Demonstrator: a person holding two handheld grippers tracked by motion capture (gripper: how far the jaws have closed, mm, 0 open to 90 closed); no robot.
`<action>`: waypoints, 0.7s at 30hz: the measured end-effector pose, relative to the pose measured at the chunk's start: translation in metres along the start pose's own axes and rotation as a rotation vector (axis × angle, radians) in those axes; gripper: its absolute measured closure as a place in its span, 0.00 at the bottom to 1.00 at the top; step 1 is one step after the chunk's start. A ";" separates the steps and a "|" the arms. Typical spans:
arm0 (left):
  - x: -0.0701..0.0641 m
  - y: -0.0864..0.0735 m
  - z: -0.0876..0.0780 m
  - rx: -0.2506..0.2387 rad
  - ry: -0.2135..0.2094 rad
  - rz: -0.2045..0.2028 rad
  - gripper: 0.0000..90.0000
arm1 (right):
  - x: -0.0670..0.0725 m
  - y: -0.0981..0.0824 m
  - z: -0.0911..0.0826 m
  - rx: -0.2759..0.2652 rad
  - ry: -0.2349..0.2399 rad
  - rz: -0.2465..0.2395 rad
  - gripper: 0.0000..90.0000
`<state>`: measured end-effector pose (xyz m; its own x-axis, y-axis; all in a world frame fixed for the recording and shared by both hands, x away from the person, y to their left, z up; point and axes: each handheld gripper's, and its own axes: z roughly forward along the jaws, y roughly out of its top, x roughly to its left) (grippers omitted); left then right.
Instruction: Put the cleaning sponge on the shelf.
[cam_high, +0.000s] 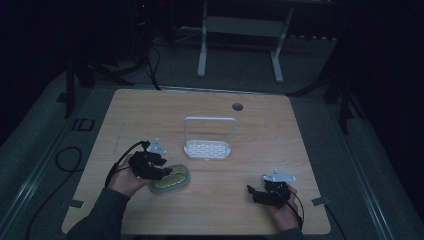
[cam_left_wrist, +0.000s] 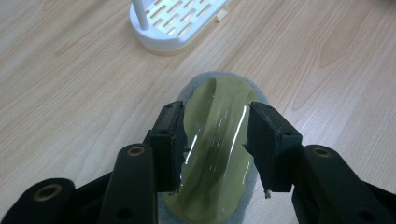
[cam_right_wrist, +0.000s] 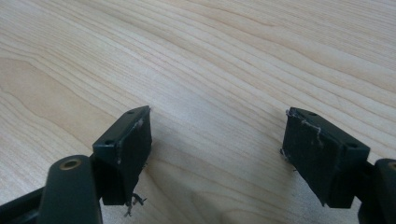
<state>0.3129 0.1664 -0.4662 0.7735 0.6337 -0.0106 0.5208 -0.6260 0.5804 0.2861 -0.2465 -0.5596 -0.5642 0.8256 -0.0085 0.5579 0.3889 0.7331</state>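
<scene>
The left gripper (cam_left_wrist: 215, 140) straddles the raised handle of the green scrubbing pad (cam_left_wrist: 219, 149) lying left of centre near the table's (cam_high: 300, 130) front, jaws spread beside it without clearly pinching, while the right gripper (cam_right_wrist: 217, 149) rests wide apart, far right.
</scene>
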 end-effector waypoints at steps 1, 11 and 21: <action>0.001 0.001 0.000 0.005 -0.004 0.007 0.63 | 0.000 0.000 0.000 0.000 0.000 0.000 0.26; 0.004 0.009 0.001 0.043 -0.017 0.039 0.61 | 0.000 0.000 0.000 0.000 0.000 0.000 0.26; 0.006 0.019 0.003 0.105 -0.022 0.057 0.61 | 0.000 0.000 0.000 -0.002 -0.001 -0.004 0.26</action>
<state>0.3283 0.1569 -0.4574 0.8101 0.5863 0.0020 0.5096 -0.7058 0.4922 0.2863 -0.2467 -0.5597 -0.5663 0.8241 -0.0121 0.5546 0.3919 0.7341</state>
